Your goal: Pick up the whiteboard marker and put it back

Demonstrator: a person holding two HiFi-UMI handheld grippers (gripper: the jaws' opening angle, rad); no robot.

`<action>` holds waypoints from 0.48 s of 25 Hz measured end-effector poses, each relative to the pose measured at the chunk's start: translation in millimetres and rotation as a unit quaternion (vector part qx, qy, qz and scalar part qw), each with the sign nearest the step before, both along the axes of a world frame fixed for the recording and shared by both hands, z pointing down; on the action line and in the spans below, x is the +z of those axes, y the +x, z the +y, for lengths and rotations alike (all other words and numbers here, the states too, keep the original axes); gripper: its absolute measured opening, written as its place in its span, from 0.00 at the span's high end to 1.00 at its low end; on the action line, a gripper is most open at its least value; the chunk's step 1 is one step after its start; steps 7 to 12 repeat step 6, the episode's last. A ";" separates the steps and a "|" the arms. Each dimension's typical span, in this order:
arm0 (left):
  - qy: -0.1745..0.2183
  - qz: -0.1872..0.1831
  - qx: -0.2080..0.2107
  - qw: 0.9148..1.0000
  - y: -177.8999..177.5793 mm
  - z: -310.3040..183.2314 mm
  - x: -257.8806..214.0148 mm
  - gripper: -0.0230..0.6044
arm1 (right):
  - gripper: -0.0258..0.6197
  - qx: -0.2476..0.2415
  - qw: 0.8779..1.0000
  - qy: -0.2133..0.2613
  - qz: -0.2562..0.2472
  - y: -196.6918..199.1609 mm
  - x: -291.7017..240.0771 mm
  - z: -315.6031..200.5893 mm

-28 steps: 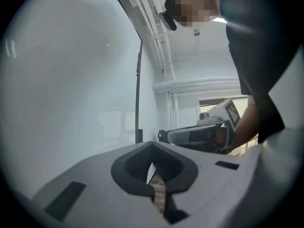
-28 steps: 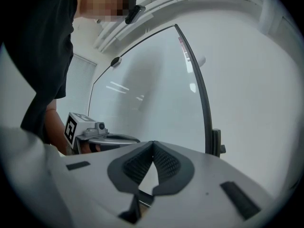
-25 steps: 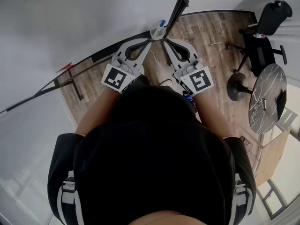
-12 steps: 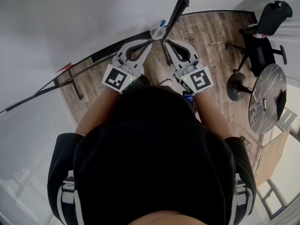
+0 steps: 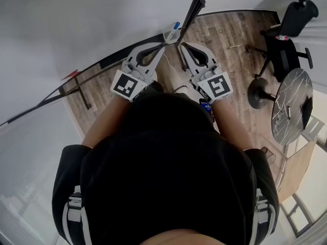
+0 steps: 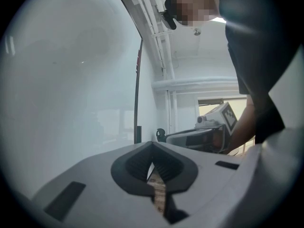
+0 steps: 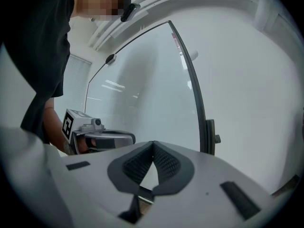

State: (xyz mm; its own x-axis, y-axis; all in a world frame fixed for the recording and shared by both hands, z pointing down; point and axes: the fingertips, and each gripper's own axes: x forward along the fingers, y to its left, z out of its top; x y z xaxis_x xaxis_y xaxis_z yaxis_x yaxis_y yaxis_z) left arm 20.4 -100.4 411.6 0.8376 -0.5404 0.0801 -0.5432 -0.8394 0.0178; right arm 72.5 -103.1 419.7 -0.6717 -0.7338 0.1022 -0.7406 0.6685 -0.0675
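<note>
Left gripper [image 5: 164, 44] and right gripper [image 5: 180, 45] closed, empty; marker [image 5: 172, 31] at whiteboard's [image 5: 76, 29] bottom corner, small, indistinct.

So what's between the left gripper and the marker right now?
Nothing that the head view shows: the shut left gripper ends right beside the blue-capped marker. Neither gripper view shows the marker.
</note>
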 end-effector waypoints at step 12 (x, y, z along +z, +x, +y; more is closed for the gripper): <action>-0.006 -0.005 0.000 1.000 -3.0 -1.8 3.8 0.96 | 0.96 -0.001 1.000 -0.004 -0.001 -1.6 3.1 -0.4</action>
